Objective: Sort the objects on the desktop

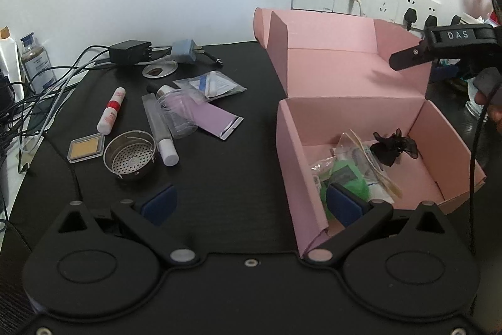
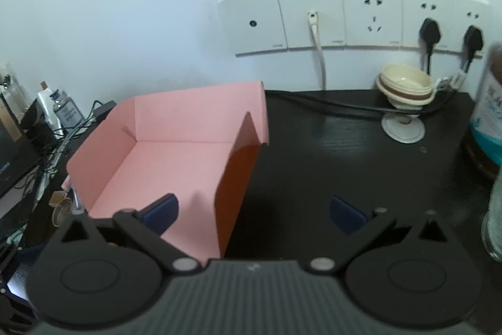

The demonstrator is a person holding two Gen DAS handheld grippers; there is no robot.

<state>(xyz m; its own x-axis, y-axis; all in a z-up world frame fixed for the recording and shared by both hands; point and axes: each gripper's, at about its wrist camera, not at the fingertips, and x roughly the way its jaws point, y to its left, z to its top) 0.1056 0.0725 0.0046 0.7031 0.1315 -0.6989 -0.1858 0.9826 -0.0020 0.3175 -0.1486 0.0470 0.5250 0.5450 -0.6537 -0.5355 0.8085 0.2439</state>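
Pink cardboard fills the right half of the left wrist view: an open box (image 1: 360, 127) with its lid folded back toward the upper middle of the frame. Inside, at lower right, lie a black fabric flower (image 1: 393, 146), a green item (image 1: 348, 178) and some clear packets (image 1: 373, 159). Left of centre on the black desk (image 1: 238, 178) several things lie loose: a red-and-white tube (image 1: 112, 110), a small yellow-filled case (image 1: 86, 147), a perforated metal strainer (image 1: 130, 154), a clear tube with a white cap (image 1: 160, 131), a lilac sachet (image 1: 216, 120) and a plastic pouch (image 1: 213, 85). The left gripper (image 1: 251, 204) sits at the bottom of the frame, jaws spread wide and holding nothing, one pad over the box's near corner. The right gripper (image 1: 408, 57) reaches in from the upper right edge; white letters on it read "DAS".

In the right wrist view the box lid (image 2: 175, 140) takes the middle left, and the right gripper (image 2: 252, 214) is likewise spread and empty above it. A cream bowl stack (image 2: 404, 90) stands at upper right below the wall sockets (image 2: 313, 18).

With some items boxed and others loose, sorting looks partway done, between placements. The next pick probably wants the left gripper carried toward the loose cluster and closed on one item. The tube's print and the bottle labels are too small to read.
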